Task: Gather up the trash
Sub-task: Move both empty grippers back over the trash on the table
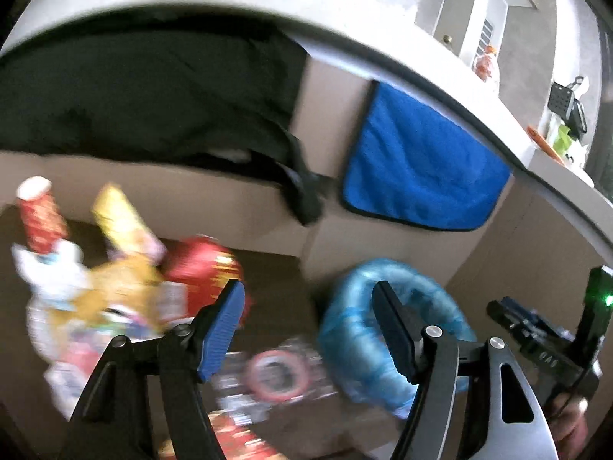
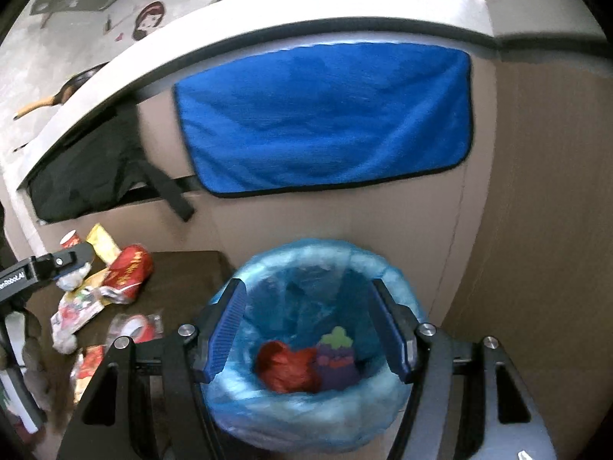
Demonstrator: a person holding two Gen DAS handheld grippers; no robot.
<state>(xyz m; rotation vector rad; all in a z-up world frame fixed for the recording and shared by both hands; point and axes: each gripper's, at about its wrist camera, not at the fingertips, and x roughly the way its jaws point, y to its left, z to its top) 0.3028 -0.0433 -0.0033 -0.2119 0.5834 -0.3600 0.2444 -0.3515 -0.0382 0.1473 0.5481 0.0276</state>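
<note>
The right claw (image 2: 306, 329) hangs apart and empty over the round bin (image 2: 318, 414), lined in crinkly blue plastic, holding a crumpled red wrapper (image 2: 287, 372). The left claw (image 1: 310, 329) gapes empty near glossy wrappers (image 1: 115, 287).

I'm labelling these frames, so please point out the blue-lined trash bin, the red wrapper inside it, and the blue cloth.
blue-lined trash bin (image 2: 306, 418): right wrist view, near rim of the liner.
red wrapper (image 2: 287, 370): right wrist view, middle of the crumpled wrapper.
blue cloth (image 2: 325, 115): right wrist view, centre of the hanging cloth.

Each claw (image 1: 308, 324) (image 2: 308, 324) has black arms, silver screws and ribbed blue pads (image 2: 226, 335).
</note>
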